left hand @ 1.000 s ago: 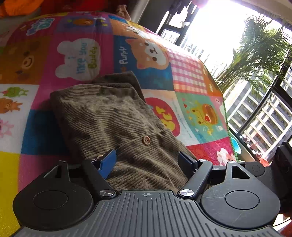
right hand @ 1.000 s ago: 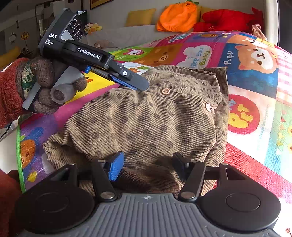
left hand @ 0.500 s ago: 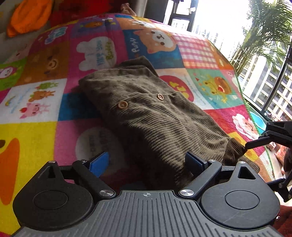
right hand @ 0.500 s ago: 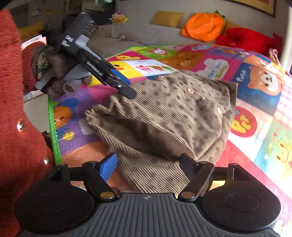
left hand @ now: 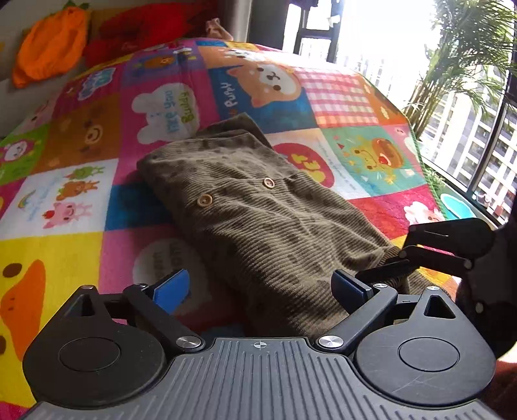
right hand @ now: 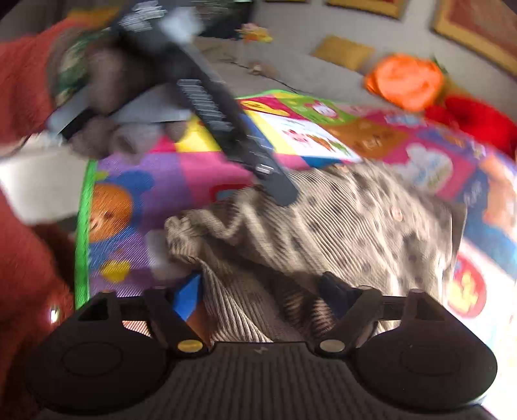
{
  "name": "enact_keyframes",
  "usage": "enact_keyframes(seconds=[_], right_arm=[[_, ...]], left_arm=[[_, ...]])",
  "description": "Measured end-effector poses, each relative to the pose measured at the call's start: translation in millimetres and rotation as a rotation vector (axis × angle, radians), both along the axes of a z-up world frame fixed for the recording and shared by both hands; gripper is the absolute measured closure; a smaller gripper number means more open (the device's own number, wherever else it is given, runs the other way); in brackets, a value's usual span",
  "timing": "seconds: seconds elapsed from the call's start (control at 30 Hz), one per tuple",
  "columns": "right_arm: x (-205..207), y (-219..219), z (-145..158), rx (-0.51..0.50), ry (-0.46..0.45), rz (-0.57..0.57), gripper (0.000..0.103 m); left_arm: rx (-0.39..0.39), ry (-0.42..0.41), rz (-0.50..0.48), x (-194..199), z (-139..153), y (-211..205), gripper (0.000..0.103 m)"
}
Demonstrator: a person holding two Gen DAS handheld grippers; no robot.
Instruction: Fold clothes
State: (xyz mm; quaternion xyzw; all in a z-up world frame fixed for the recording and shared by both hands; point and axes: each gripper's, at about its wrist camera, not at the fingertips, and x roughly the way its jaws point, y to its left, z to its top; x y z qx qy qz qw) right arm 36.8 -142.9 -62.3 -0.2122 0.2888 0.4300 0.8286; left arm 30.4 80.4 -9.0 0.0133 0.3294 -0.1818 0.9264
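Brown dotted corduroy garment (left hand: 258,219), folded into a long bundle, lying on cartoon patchwork play mat (left hand: 64,194). Running diagonally in left wrist view: far end near the bunny patch, near end at the mat's near edge. Two wooden buttons (left hand: 204,201) on top face, side by side. Ribbed cuff or hem at near right end, loose and rumpled.

Left claw (left hand: 260,284): fingers spread wide, blue pads (left hand: 171,286) facing inward. Nothing pinched. Left finger over bare pink mat, right finger over the garment's near end. Contact with cloth: cannot tell.

Right claw (right hand: 261,294): fingers spread, nothing pinched. Right wrist view heavily motion-blurred. Garment's ribbed end directly between and beyond the fingers; touching or not: cannot tell. In left wrist view, right claw (left hand: 387,269) entering from the right edge, dark fingertips at the garment's near right corner.

Left claw also seen in right wrist view (right hand: 278,190), held by gloved hand (right hand: 113,106), red sleeve behind; tip over the garment's upper left edge, blurred.

Background: orange plush (left hand: 48,48) and red plush (left hand: 139,29) beyond the mat's far side. Window (left hand: 371,38) and palm plant (left hand: 458,64) to the right. Yellow cushion (right hand: 342,51) on grey sofa, blurred.
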Motion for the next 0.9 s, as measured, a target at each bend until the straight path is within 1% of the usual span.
enact_keyframes(seconds=[0.1,0.13,0.17,0.23,0.33,0.5,0.53,0.57,0.6,0.67,0.77,0.8,0.9], right_arm=[[28,-18,3,0.138,0.184,-0.1,0.041],[35,-24,3,0.181,0.237,-0.123,0.042],[39,-27,3,0.207,0.269,-0.137,0.042],[44,-32,1,0.246,0.317,-0.158,0.042],[53,-39,-1,0.305,0.388,-0.19,0.042],[55,-39,-2,0.32,0.399,-0.201,0.042],[55,-39,-2,0.318,0.396,-0.203,0.042],[48,-37,-1,0.292,0.353,-0.188,0.042],[40,-34,2,0.256,0.294,-0.166,0.042],[23,-28,6,0.185,0.176,-0.123,0.041],[-3,-20,11,0.081,0.0,-0.055,0.03],[-10,-18,11,0.051,-0.05,-0.031,0.029],[-17,-9,7,-0.016,-0.157,0.0,0.029]], left_arm=[[0.048,-0.047,-0.084,-20,7,1,0.001],[0.065,-0.057,-0.11,-25,8,0,0.001],[0.086,-0.064,-0.136,-30,8,-1,0.0],[0.139,-0.081,-0.191,-40,6,-6,0.0],[0.216,-0.083,-0.244,-46,-2,-17,0.0],[0.326,-0.07,-0.278,-38,-21,-39,0.0],[0.342,-0.07,-0.266,-35,-23,-41,0.0],[0.356,-0.071,-0.249,-30,-25,-42,0.0],[0.353,-0.069,-0.229,-25,-24,-41,0.0],[0.311,-0.061,-0.197,-17,-18,-35,0.0],[0.234,-0.06,-0.157,-10,-8,-29,0.0],[0.214,-0.059,-0.147,-7,-5,-27,0.0],[0.169,-0.055,-0.128,2,1,-28,0.0]])
